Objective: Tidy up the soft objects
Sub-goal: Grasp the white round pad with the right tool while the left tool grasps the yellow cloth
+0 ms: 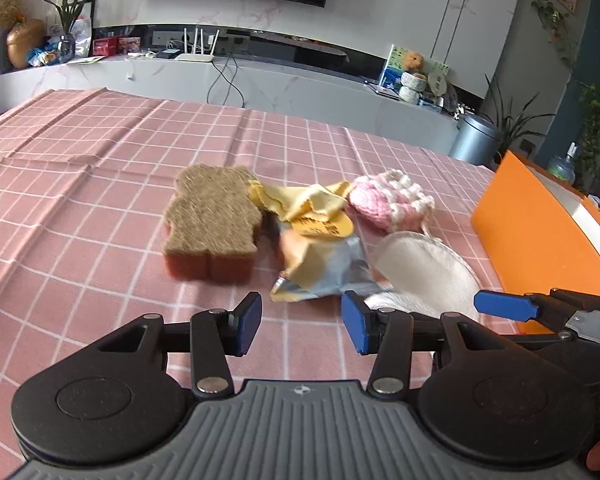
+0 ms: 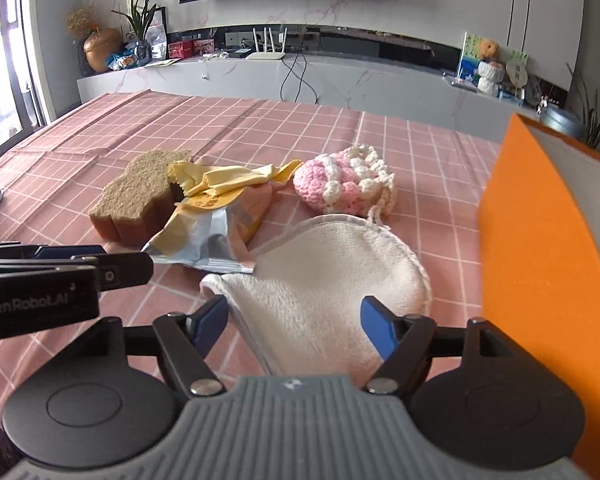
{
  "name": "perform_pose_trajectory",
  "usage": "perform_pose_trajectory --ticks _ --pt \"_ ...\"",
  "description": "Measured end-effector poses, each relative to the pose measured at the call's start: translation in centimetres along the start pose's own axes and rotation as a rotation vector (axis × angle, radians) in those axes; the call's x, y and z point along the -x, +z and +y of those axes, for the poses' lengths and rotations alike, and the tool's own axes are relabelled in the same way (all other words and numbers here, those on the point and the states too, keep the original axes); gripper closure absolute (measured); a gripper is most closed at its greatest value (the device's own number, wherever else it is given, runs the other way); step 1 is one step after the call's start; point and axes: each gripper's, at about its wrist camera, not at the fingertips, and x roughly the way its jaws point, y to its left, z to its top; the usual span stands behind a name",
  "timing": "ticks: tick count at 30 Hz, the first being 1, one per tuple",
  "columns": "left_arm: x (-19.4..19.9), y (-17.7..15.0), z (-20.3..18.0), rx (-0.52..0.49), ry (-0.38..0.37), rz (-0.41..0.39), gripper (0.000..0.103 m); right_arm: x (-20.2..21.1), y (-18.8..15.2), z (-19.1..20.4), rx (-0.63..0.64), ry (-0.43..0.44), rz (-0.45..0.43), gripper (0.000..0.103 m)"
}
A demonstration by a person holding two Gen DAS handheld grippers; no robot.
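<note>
A brown sponge, a yellow cloth, a silver and yellow snack packet, a pink and white crocheted pouch and a white terry pad lie together on the pink checked tablecloth. My left gripper is open and empty, just short of the packet. My right gripper is open, its fingers either side of the white pad's near edge. The right gripper's finger also shows in the left wrist view.
An orange box with a white inside stands at the right of the table. Behind the table runs a marble TV shelf with a router, plants and ornaments. A grey bin stands on the floor.
</note>
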Motion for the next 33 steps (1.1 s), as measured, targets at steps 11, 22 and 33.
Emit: perform_pose_trajectory --ticks 11,22,33 --pt "-1.1 0.6 1.1 0.019 0.015 0.015 0.049 -3.9 0.7 -0.1 -0.079 -0.006 0.075 0.008" --pt "-1.7 0.3 0.4 0.007 -0.005 0.037 0.049 -3.3 0.4 -0.8 -0.009 -0.091 0.042 0.083" --pt "-1.1 1.8 -0.5 -0.049 -0.048 -0.015 0.05 -0.7 1.3 -1.2 0.014 -0.135 -0.033 0.088"
